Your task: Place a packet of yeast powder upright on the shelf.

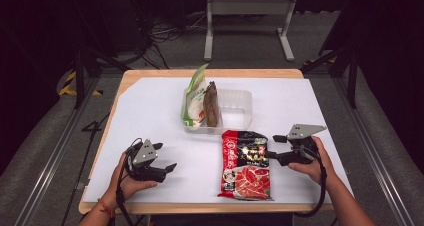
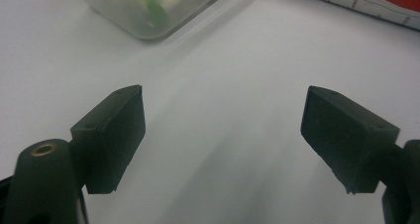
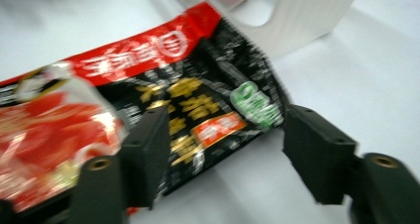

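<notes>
A red and black food packet point(image 1: 246, 163) lies flat on the white table cover, near the front edge. My right gripper point(image 1: 272, 146) is at the packet's upper right edge with its jaws apart. In the right gripper view the packet point(image 3: 148, 95) lies between and under the jaws of the right gripper point(image 3: 225, 135), and the pads do not press on it. My left gripper point(image 1: 166, 156) rests low at the front left, open and holding nothing. In the left gripper view the left gripper point(image 2: 223, 130) has only bare table between its jaws.
A clear plastic tray point(image 1: 235, 111) stands at the table's middle back, holding a green and white packet point(image 1: 195, 98) and a brown packet point(image 1: 211, 103) on its left side. The tray's corner point(image 2: 148, 21) lies ahead of the left gripper. A metal frame stands on the floor beyond the table.
</notes>
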`<state>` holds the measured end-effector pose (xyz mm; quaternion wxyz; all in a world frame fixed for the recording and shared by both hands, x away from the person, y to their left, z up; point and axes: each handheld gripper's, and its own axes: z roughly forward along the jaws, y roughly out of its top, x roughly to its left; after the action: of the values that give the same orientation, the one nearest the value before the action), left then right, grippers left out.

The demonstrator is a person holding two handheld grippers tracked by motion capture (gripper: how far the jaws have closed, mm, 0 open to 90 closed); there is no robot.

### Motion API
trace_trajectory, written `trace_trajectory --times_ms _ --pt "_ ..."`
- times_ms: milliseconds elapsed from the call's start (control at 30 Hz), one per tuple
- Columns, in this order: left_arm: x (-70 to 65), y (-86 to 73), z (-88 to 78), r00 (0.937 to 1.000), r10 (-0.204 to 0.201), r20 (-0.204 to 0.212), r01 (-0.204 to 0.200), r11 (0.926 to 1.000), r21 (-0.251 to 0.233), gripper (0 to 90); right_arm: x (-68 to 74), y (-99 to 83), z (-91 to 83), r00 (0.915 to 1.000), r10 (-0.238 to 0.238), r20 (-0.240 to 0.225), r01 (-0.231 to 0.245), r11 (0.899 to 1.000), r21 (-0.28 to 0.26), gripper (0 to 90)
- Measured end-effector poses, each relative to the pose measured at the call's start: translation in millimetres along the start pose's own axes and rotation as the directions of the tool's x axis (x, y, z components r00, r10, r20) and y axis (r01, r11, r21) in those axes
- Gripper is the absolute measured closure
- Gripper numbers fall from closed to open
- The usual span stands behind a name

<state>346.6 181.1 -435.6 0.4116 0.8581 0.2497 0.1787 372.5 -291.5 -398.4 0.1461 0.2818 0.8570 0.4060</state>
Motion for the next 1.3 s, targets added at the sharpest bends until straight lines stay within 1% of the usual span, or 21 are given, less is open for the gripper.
trace_trajectory --times_ms 67,133,233,300,367,467,533,633,700,767,800,833,900,967,1033,1067,1100,1167,1200,1267,1300 --pt "0.3 -0.3 0.3 1.0000 -0.003 0.002 0.003 1.0000 0.002 18.2 -8.0 5.2 9.5 0.9997 0.008 -0.024 -0.008 1.000 0.011 27.4" --pt "0.6 -0.4 0.2 1.0000 -0.005 0.002 0.005 1.0000 0.000 18.3 -15.2 8.6 17.0 0.9992 0.027 -0.028 -0.027 1.000 0.005 26.3" --pt "0.3 -0.3 0.4 1.0000 -0.001 -0.008 0.001 1.0000 0.007 18.3 -26.6 12.2 29.7 0.9960 0.073 -0.053 -0.072 0.997 0.009 20.7" --pt "0.7 -0.6 0.6 1.0000 0.003 -0.005 -0.003 0.9999 0.010 18.2 -31.2 14.2 39.0 0.9920 0.093 -0.086 -0.091 0.996 0.023 17.9" --pt "1.0 -0.6 0.6 1.0000 0.001 -0.003 0.000 1.0000 0.009 18.2 -31.8 17.1 44.8 0.9903 0.094 -0.102 -0.092 0.995 0.029 15.9" --pt "0.9 -0.3 0.8 0.9999 0.002 -0.013 -0.001 0.9999 0.012 18.1 -35.0 20.6 55.9 0.9840 0.110 -0.140 -0.102 0.993 0.064 14.6" --pt "0.6 -0.5 0.9 0.9999 0.002 -0.014 -0.002 0.9999 0.016 18.0 -36.6 20.1 61.7 0.9846 0.110 -0.136 -0.100 0.992 0.077 14.9" --pt "0.2 -1.0 1.0 0.9999 0.004 -0.016 -0.003 0.9998 0.022 18.0 -39.1 17.9 70.5 0.9744 0.144 -0.172 -0.130 0.987 0.091 14.2" --pt "0.4 -0.8 1.4 0.9999 0.003 -0.015 -0.003 0.9998 0.022 18.0 -38.8 18.2 74.1 0.9711 0.153 -0.183 -0.137 0.986 0.095 14.5" --pt "0.2 -0.4 2.0 0.9998 0.005 -0.017 -0.005 0.9996 0.028 18.0 -36.5 20.2 76.6 0.9706 0.146 -0.192 -0.129 0.987 0.096 14.9" --pt "0.0 -0.2 2.2 0.9997 0.003 -0.022 -0.002 0.9995 0.032 18.0 -35.6 21.0 77.4 0.9677 0.145 -0.206 -0.129 0.988 0.091 15.2" --pt "0.0 -0.2 2.2 0.9997 0.003 -0.022 -0.002 0.9995 0.032 18.2 -35.6 21.0 77.4 0.9677 0.145 -0.206 -0.129 0.988 0.091 15.2" --pt "1.5 -0.8 3.4 0.9992 -0.013 -0.038 0.015 0.9988 0.047 18.4 -34.8 22.4 80.4 0.9678 0.142 -0.208 -0.125 0.988 0.094 17.0" --pt "3.7 -2.1 3.0 0.9990 -0.031 -0.032 0.032 0.9983 0.049 18.4 -35.7 21.7 84.4 0.9662 0.144 -0.214 -0.123 0.986 0.112 18.5" --pt "4.7 -2.5 2.3 0.9986 -0.036 -0.038 0.037 0.9982 0.048 18.5 -35.9 21.1 87.9 0.9597 0.162 -0.230 -0.138 0.983 0.120 20.3" --pt "5.0 -2.5 2.4 0.9982 -0.039 -0.046 0.041 0.9978 0.051 18.6 -35.3 21.1 89.3 0.9544 0.172 -0.244 -0.147 0.982 0.117 22.0" --pt "5.1 -2.6 3.0 0.9977 -0.044 -0.051 0.047 0.9973 0.057 18.9 -32.6 22.2 90.9 0.9522 0.169 -0.254 -0.142 0.982 0.122 24.5" --pt "4.9 -2.7 3.8 0.9973 -0.045 -0.058 0.049 0.9965 0.068 19.4 -31.0 22.6 91.9 0.9567 0.167 -0.239 -0.138 0.981 0.134 30.9" --pt "5.0 -3.0 4.9 0.9969 -0.043 -0.066 0.048 0.9958 0.077 19.4 -31.0 22.6 91.9 0.9567 0.167 -0.239 -0.138 0.981 0.134 30.9" --pt "5.4 -3.5 5.9 0.9962 -0.046 -0.074 0.053 0.9945 0.091 19.4 -32.0 21.8 90.2 0.9585 0.175 -0.225 -0.149 0.980 0.131 42.7" --pt "5.8 -3.7 6.0 0.9960 -0.049 -0.074 0.056 0.9943 0.091 19.4 -33.8 20.9 88.4 0.9549 0.190 -0.228 -0.165 0.979 0.124 48.7"
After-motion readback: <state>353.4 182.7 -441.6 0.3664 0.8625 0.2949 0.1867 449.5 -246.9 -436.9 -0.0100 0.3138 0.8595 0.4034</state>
